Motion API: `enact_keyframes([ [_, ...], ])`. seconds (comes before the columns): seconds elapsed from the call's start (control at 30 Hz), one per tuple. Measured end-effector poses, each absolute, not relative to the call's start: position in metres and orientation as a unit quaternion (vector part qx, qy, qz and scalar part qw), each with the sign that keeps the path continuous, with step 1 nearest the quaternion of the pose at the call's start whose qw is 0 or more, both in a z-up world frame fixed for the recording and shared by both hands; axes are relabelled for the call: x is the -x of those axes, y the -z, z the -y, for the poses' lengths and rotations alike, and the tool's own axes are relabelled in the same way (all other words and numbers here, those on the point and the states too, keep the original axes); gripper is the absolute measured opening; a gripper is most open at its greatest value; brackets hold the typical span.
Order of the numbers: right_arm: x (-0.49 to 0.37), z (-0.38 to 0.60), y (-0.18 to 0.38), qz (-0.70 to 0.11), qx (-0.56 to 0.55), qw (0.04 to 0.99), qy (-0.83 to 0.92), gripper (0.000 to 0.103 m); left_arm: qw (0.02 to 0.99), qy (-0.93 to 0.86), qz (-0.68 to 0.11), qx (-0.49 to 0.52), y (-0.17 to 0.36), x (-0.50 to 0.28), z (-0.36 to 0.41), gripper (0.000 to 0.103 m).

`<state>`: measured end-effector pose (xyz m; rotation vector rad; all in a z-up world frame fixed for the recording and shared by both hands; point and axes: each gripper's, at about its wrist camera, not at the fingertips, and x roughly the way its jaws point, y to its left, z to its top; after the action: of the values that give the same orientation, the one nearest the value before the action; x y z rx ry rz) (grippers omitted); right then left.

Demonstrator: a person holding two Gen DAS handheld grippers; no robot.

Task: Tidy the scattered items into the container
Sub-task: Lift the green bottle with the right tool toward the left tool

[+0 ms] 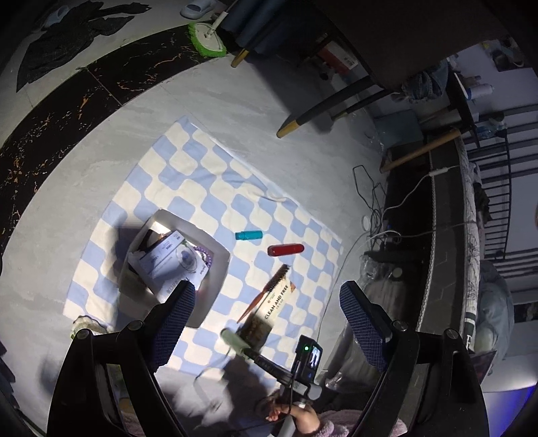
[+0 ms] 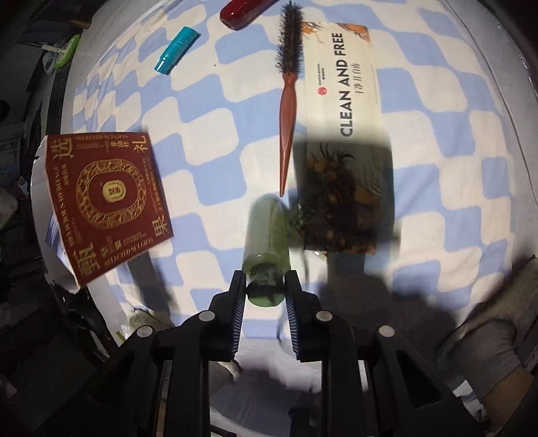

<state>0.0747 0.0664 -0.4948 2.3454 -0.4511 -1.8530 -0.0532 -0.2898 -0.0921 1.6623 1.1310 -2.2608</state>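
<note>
Right gripper (image 2: 264,289) pinches a green bottle (image 2: 267,247) above the checked cloth (image 2: 208,141); left gripper (image 1: 267,319) hangs wide open.

Green bottle (image 2: 267,235): motion-blurred, label unreadable. Red case (image 2: 247,13): cut off by the top edge. White box (image 1: 188,265): near corner hidden behind a left hand-held gripper (image 1: 269,322) finger.

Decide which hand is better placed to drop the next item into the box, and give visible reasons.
Right. Its tool already grips the green bottle; the left tool hangs open and empty above the box.
</note>
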Motion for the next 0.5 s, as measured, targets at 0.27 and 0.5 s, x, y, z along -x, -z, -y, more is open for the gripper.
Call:
enact_keyframes([
  [0.27,-0.122,-0.06,0.526,0.133,-0.816,0.053,0.56,0.002,0.059,0.738,-0.36,-0.568,0.106,0.056,0.282,0.087],
  [0.5,-0.149,-0.025,0.536,0.016,-0.814,0.088,0.574,0.057,0.077,0.739,-0.357,-0.567,0.101,0.059,0.287,0.087],
])
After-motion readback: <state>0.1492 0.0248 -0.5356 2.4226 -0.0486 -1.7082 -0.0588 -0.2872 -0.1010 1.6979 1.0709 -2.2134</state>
